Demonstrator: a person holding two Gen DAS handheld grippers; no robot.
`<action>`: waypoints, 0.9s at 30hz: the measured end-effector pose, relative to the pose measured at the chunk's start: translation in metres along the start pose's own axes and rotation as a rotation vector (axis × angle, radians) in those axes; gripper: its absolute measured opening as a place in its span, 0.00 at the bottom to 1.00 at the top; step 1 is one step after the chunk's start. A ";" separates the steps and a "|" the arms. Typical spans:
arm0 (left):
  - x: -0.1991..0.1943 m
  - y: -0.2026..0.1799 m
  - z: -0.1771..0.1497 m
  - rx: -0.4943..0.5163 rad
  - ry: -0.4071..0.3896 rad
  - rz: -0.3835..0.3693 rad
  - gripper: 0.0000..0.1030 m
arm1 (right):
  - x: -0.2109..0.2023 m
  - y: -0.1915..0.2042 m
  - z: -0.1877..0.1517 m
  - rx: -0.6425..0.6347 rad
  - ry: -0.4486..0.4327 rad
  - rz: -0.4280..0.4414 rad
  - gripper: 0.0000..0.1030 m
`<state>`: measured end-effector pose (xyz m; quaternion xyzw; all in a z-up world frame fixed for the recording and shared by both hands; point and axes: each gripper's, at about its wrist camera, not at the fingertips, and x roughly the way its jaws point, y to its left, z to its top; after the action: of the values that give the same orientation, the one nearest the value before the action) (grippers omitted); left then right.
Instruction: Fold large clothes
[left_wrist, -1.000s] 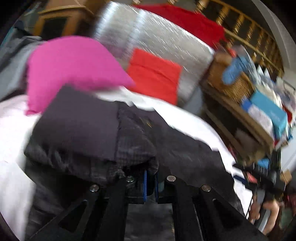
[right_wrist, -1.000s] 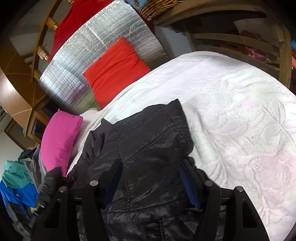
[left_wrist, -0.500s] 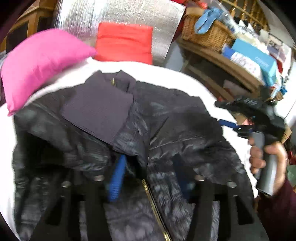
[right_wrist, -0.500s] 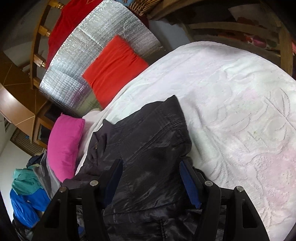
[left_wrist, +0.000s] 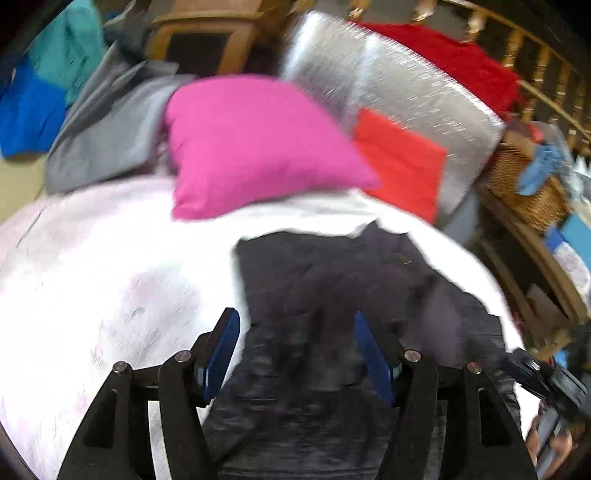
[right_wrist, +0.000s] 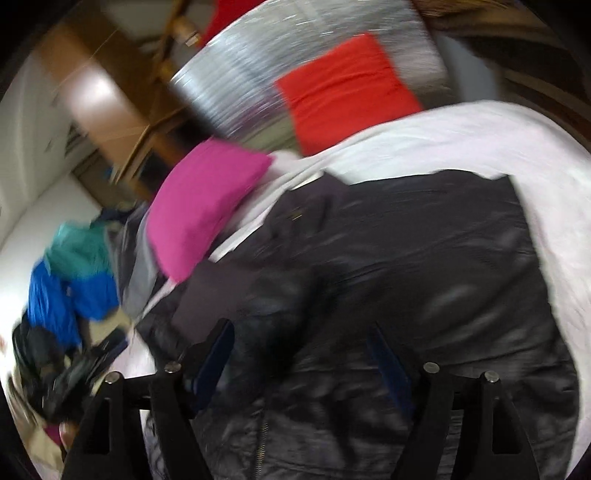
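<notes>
Both claws, left (left_wrist: 297, 345) and right (right_wrist: 301, 354), have just been opening wide, releasing the shiny black padded jacket (right_wrist: 424, 266) beneath them; its folding is looking only partly done.

I am working in a lived-in bedroom at home. A bed with a white embossed bedspread (left_wrist: 110, 280) fills my view, with a bright pink cushion (left_wrist: 255, 144) and an orange-red cushion (left_wrist: 402, 162) leaning on a silver quilted headboard (left_wrist: 399, 85). A woven wicker basket (left_wrist: 524, 184) sits on wooden shelving, turned wooden rails (left_wrist: 539, 70) behind, and blue and teal clothes (right_wrist: 74, 280) are heaped aside.
</notes>
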<state>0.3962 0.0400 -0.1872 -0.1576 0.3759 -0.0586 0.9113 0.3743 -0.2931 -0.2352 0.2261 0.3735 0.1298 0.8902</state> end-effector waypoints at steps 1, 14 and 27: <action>0.007 0.003 -0.002 -0.006 0.022 0.017 0.64 | 0.004 0.010 -0.005 -0.035 0.012 0.011 0.78; 0.051 -0.009 -0.028 0.059 0.180 0.080 0.63 | 0.052 0.044 -0.030 -0.183 0.012 -0.198 0.76; 0.057 -0.025 -0.037 0.172 0.182 0.155 0.63 | -0.001 -0.087 0.005 0.391 -0.069 -0.090 0.71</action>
<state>0.4113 -0.0054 -0.2415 -0.0433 0.4616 -0.0340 0.8854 0.3825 -0.3698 -0.2753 0.3820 0.3705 0.0070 0.8466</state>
